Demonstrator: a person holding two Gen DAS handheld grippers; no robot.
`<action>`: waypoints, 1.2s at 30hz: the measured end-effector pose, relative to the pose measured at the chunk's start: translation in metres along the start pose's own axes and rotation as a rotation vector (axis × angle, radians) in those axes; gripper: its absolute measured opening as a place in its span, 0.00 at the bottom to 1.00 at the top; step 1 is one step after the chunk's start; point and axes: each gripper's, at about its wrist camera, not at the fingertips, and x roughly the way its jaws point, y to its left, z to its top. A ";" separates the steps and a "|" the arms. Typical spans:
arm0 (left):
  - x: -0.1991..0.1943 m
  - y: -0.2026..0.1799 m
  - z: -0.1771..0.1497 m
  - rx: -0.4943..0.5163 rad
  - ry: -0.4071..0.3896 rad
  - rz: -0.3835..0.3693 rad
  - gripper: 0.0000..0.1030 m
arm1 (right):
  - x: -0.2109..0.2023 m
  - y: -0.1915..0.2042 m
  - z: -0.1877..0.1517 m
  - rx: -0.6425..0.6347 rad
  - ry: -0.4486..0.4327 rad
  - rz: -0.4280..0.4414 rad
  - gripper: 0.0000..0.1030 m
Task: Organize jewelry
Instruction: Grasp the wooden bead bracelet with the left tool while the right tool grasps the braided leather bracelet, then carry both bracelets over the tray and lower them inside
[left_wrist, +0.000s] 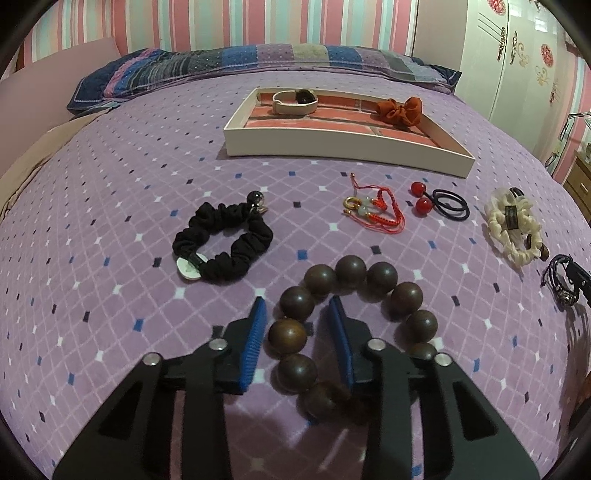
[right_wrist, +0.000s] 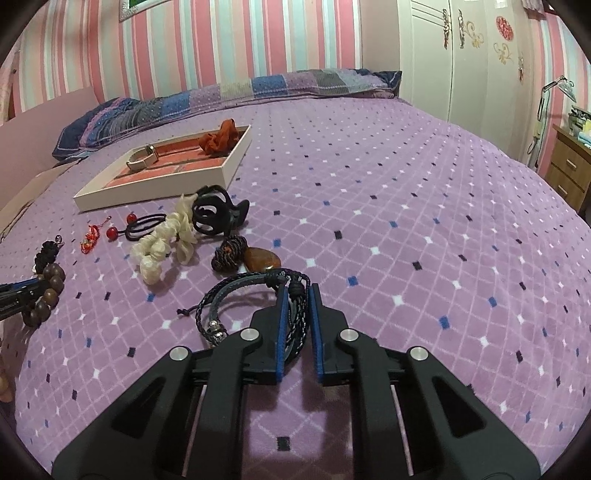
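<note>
My left gripper (left_wrist: 298, 306) is open, its jaws straddling the left side of a brown wooden bead bracelet (left_wrist: 349, 325) lying on the purple bedspread; the bracelet also shows at the left edge of the right wrist view (right_wrist: 46, 291). My right gripper (right_wrist: 298, 291) is nearly closed around the strands of a dark braided cord bracelet (right_wrist: 258, 299), which rests on the bed. A white tray (left_wrist: 332, 142) at the back holds a beige watch (left_wrist: 293, 100) and an orange scrunchie (left_wrist: 400, 109).
On the bed lie a black scrunchie (left_wrist: 223, 243), a red string charm (left_wrist: 373, 208), a red-bead hair tie (left_wrist: 439, 201), a cream scrunchie (left_wrist: 513, 225), a black hair claw (right_wrist: 218, 214) and an amber stone pendant (right_wrist: 260, 258). A pillow (left_wrist: 240, 66) lies behind.
</note>
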 end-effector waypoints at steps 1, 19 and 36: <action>0.000 0.000 0.000 0.000 0.000 0.000 0.28 | 0.000 0.001 0.000 -0.002 -0.003 0.000 0.12; -0.012 0.004 -0.001 -0.014 -0.048 0.002 0.23 | -0.007 0.004 0.001 -0.008 -0.032 0.006 0.12; -0.052 -0.004 0.020 -0.006 -0.145 -0.016 0.22 | -0.032 0.019 0.023 -0.025 -0.094 0.026 0.12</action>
